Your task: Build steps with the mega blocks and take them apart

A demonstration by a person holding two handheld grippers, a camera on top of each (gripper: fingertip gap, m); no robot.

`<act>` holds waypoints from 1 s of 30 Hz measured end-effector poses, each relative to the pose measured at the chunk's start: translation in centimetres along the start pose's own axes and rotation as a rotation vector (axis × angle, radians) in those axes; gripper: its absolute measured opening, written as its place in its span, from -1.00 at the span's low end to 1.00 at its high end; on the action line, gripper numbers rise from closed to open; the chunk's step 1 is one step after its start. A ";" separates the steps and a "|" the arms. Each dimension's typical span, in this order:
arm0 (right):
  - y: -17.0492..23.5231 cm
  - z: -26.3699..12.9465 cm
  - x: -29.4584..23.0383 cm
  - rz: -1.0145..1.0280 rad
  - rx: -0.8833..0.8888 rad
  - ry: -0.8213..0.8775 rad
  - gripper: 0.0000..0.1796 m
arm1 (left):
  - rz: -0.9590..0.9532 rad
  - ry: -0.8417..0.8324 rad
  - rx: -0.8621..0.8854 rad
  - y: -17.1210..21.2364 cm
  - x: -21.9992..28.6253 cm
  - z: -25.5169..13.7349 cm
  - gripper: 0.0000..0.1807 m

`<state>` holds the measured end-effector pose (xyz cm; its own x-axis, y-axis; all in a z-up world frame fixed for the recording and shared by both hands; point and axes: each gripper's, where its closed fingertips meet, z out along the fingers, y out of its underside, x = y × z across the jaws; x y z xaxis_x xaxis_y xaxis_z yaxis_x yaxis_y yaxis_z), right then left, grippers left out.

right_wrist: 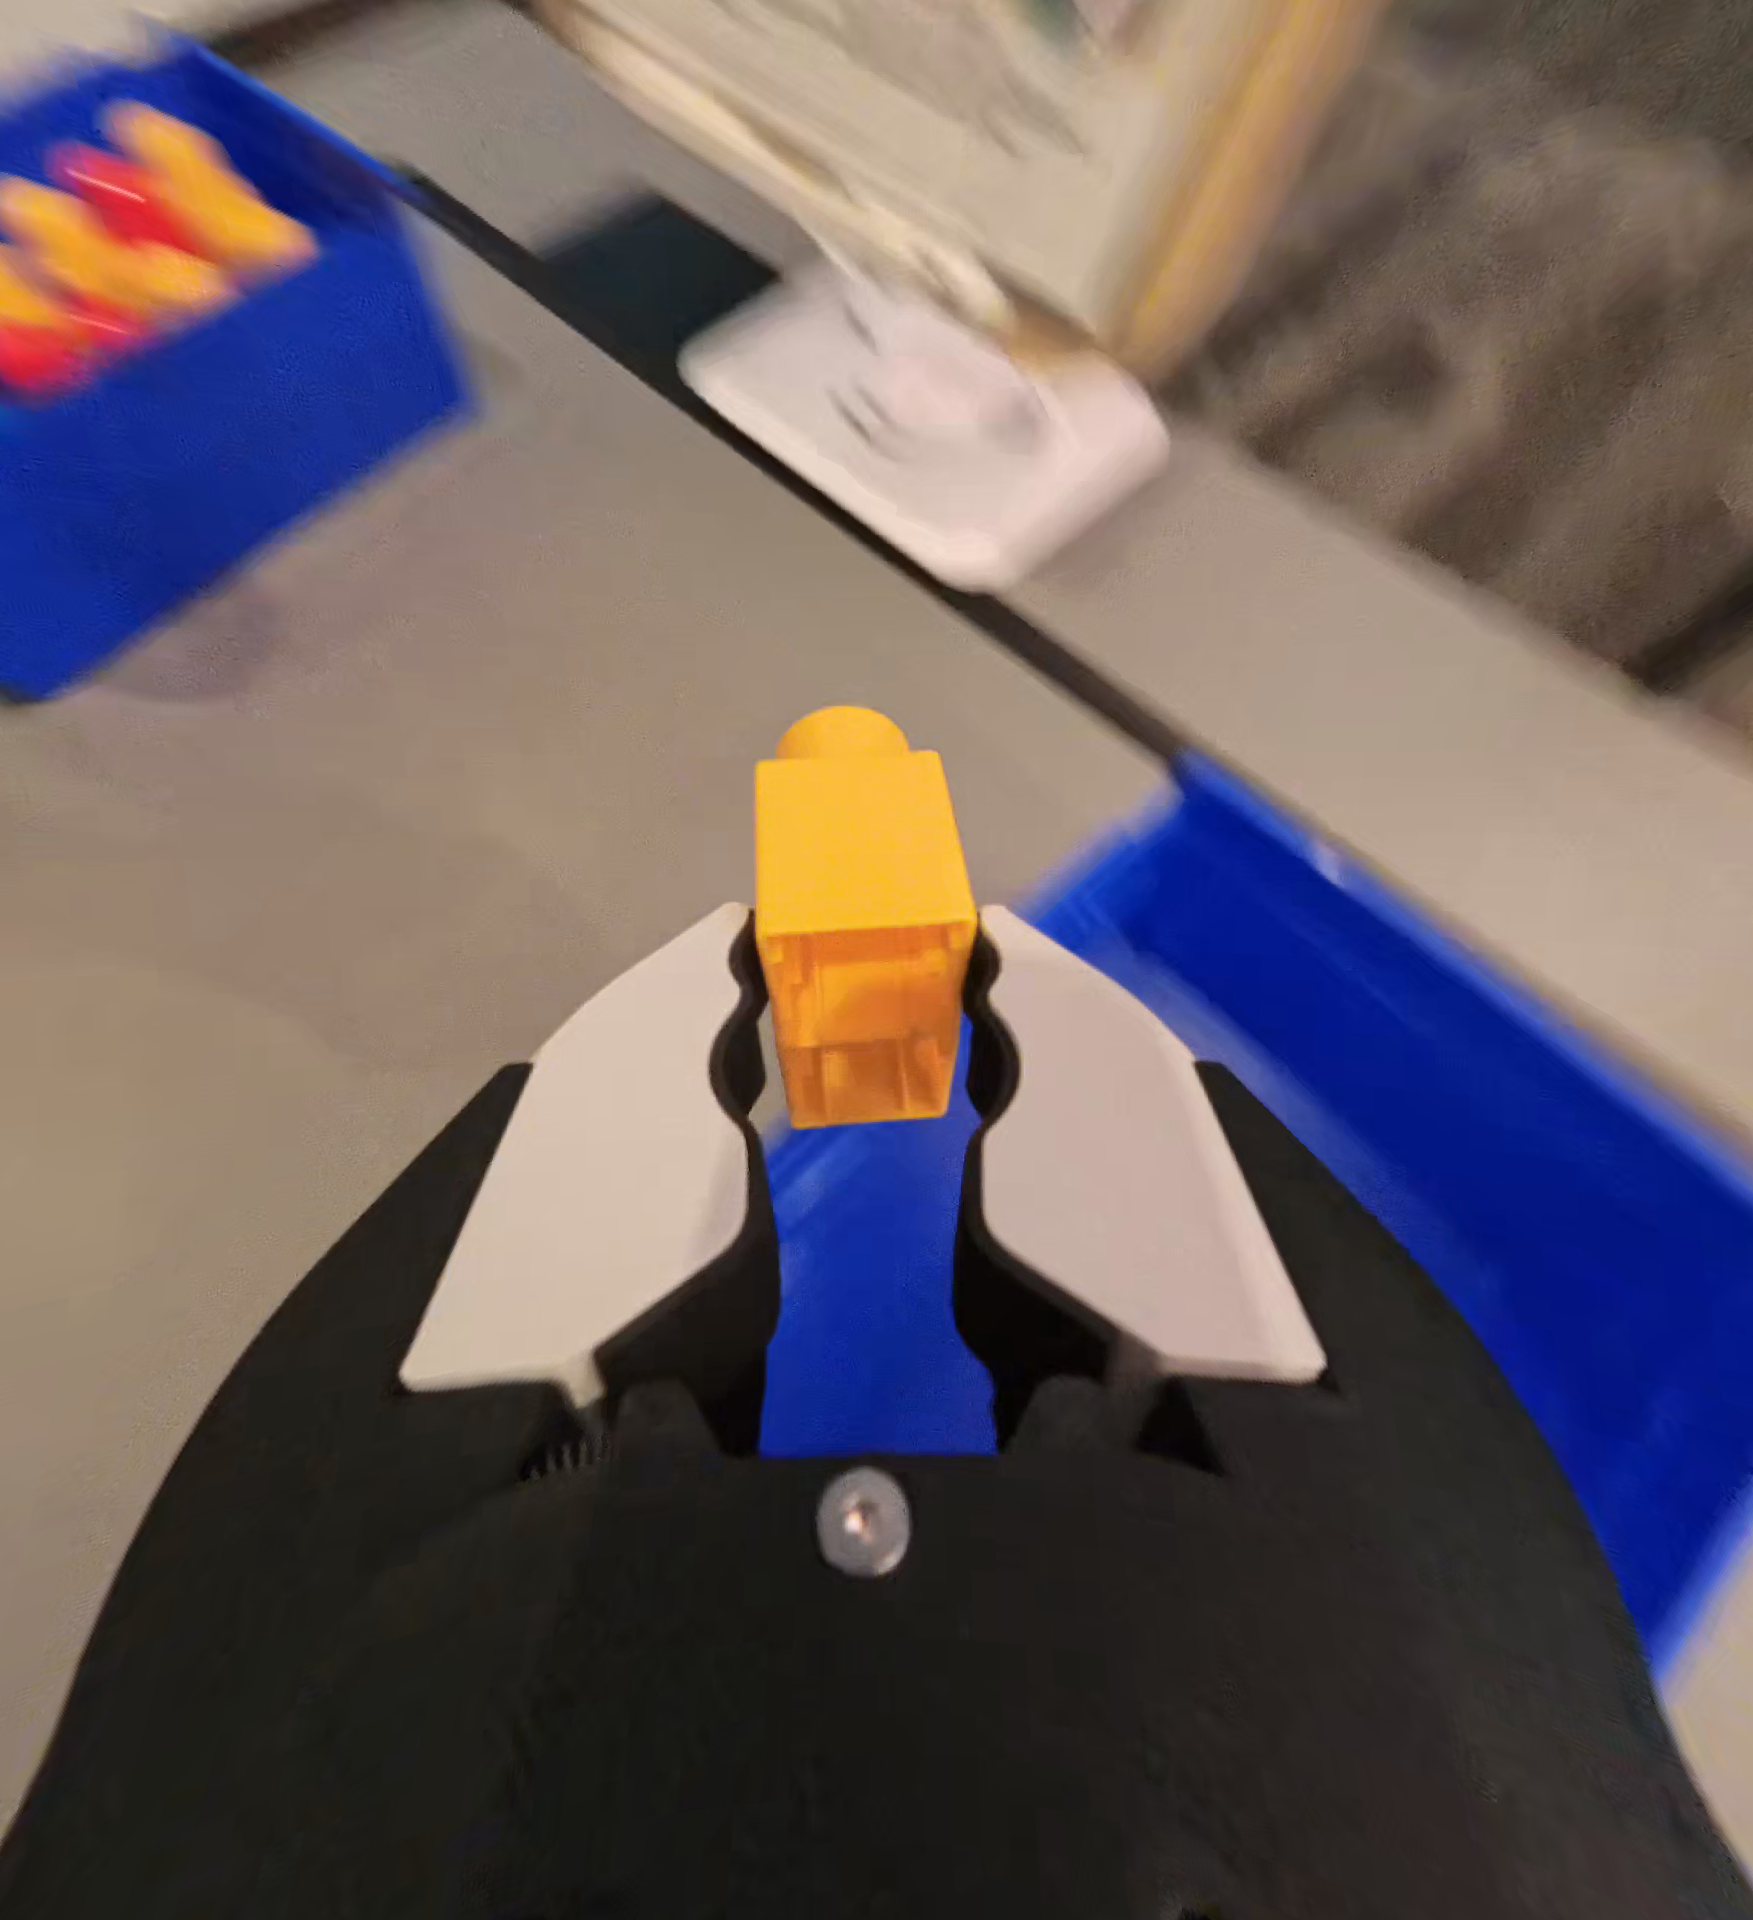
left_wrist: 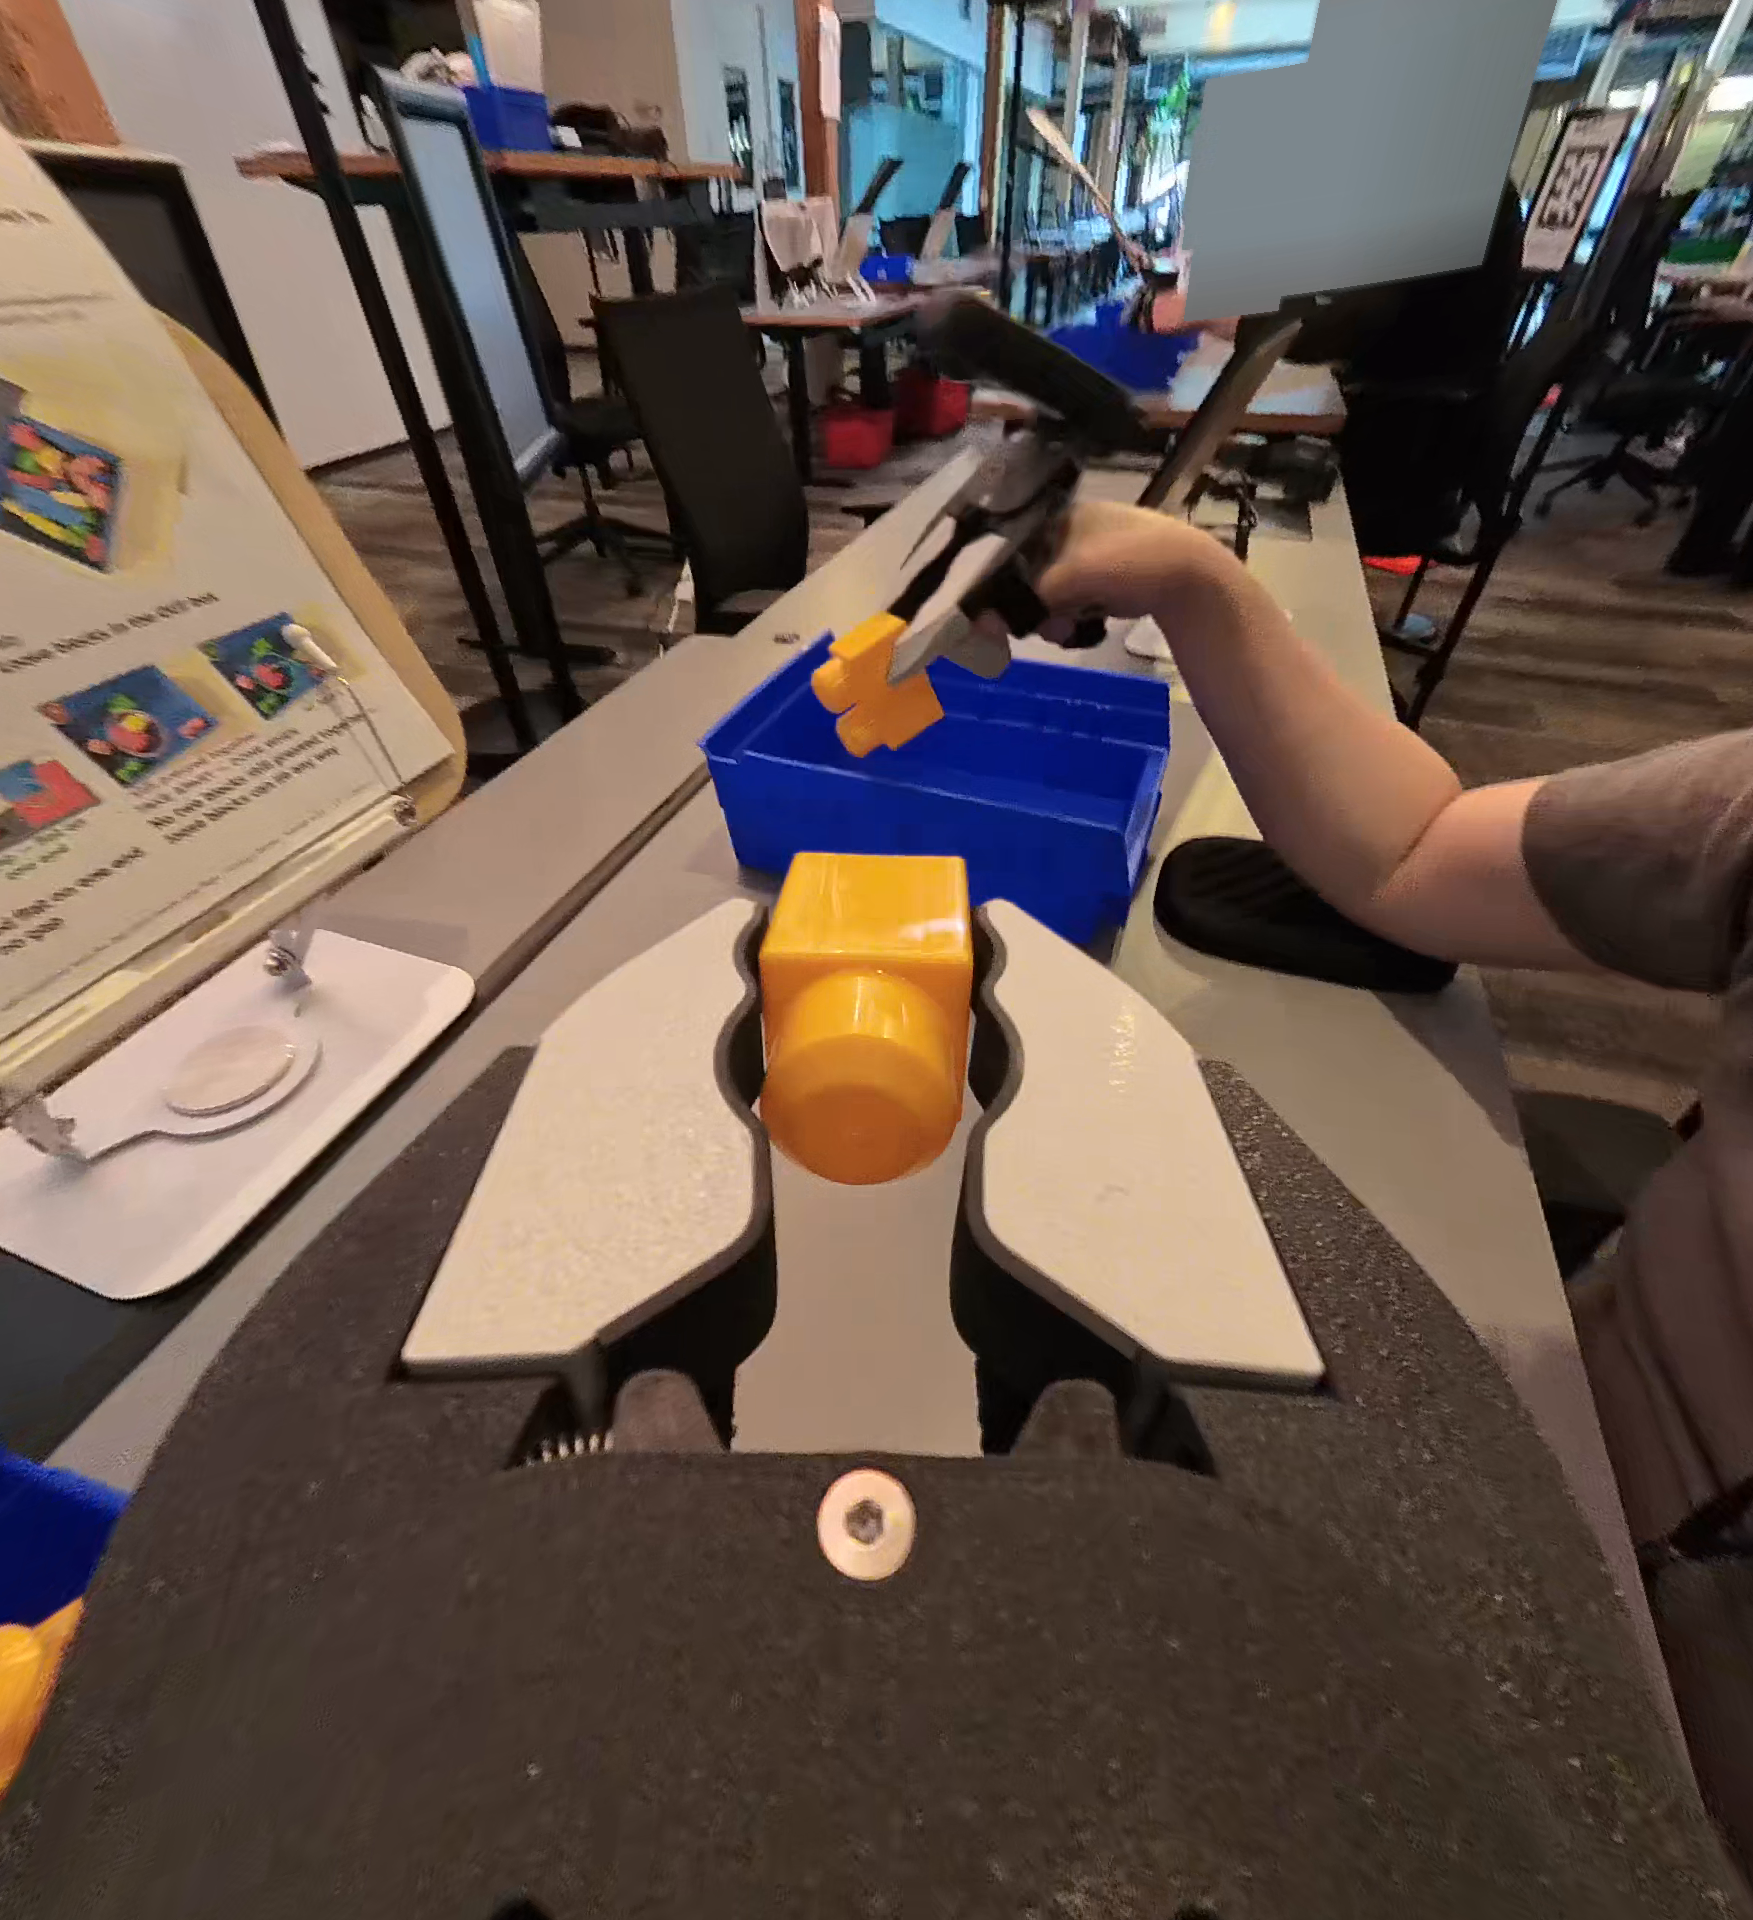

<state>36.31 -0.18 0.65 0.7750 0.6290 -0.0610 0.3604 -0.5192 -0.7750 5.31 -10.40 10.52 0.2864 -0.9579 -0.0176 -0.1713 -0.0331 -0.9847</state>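
The left claw [left_wrist: 867,920] was clenched on an orange single-stud block [left_wrist: 864,1013], its stud pointing back toward the camera, held above the grey tabletop [left_wrist: 581,831] just in front of an empty blue bin [left_wrist: 955,821]. Farther off, the right claw [left_wrist: 908,649] gripped an orange mega block [left_wrist: 877,694] over that bin. In the right wrist view the claw [right_wrist: 864,920] was clamped on its orange block [right_wrist: 856,935], hollow underside facing the camera, while a blurred second blue bin [right_wrist: 176,488] held orange and red blocks [right_wrist: 108,239].
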 end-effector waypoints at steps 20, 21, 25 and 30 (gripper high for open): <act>-7.4 -1.3 -2.8 -0.414 0.544 0.053 -0.30 | -0.256 0.157 -0.076 3.4 1.8 5.6 -0.59; -8.5 -2.0 -7.5 -0.534 0.647 -0.037 -0.30 | -0.295 0.168 -0.062 3.4 1.7 5.7 -0.60; -8.3 -1.7 -20.8 -0.857 0.806 -0.211 -0.37 | -0.379 0.223 -0.015 3.3 2.1 6.5 -0.59; -6.2 1.9 -26.7 -1.062 0.765 -0.146 -0.27 | -0.403 0.288 -0.021 3.5 4.0 7.9 -0.60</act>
<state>12.40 -12.66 5.85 0.2178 0.6063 0.7648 0.3349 0.6896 -0.6421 13.28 -12.13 5.66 0.0626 -0.9074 0.4157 -0.1201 -0.4203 -0.8994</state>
